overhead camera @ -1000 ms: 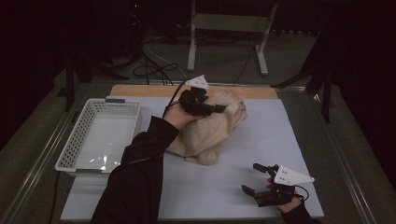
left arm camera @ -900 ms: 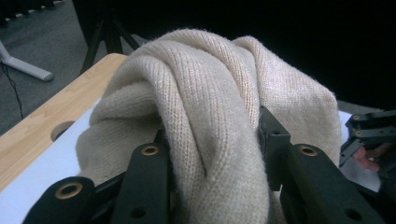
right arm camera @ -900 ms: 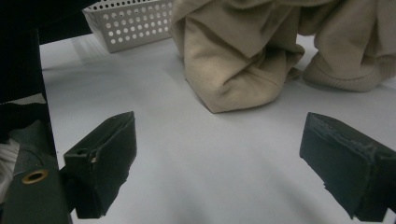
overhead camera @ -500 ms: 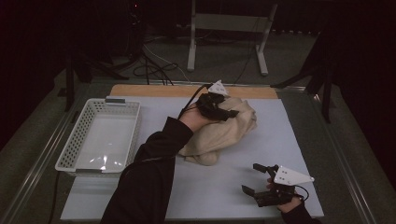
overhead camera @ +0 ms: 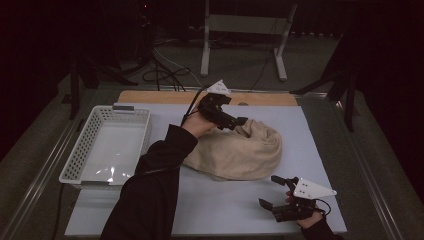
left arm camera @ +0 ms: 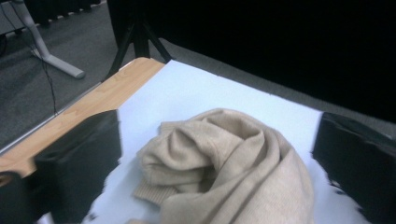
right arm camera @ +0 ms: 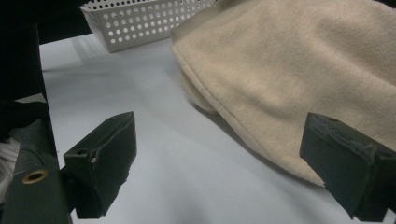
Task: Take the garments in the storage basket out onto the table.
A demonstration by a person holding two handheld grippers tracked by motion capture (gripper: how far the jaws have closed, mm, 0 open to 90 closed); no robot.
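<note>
A crumpled beige knit cloth [overhead camera: 240,152] lies on the white table cover [overhead camera: 225,212], bunched toward the middle right. My left gripper [overhead camera: 235,111] hangs over the cloth's far left end. Its jaws have just been opening and now stand wide apart. In the left gripper view the cloth [left arm camera: 224,163] rests on the table below that gripper [left arm camera: 217,126], and neither pad touches it. My right gripper [overhead camera: 268,190] sits low near the front right edge, open and holding nothing. In the right gripper view, the cloth's hem [right arm camera: 289,60] lies just ahead of that gripper [right arm camera: 219,130].
A white perforated basket [overhead camera: 75,160] stands at the table's left, and its wall [right arm camera: 140,18] also shows in the right gripper view. A bare wooden strip [overhead camera: 150,96] runs along the table's far edge. Stand legs [overhead camera: 280,65] and cables lie on the floor beyond.
The left gripper moved right and toward the back with the cloth, then opened and let it go. The cloth now lies bunched further right. The right gripper has kept still.
</note>
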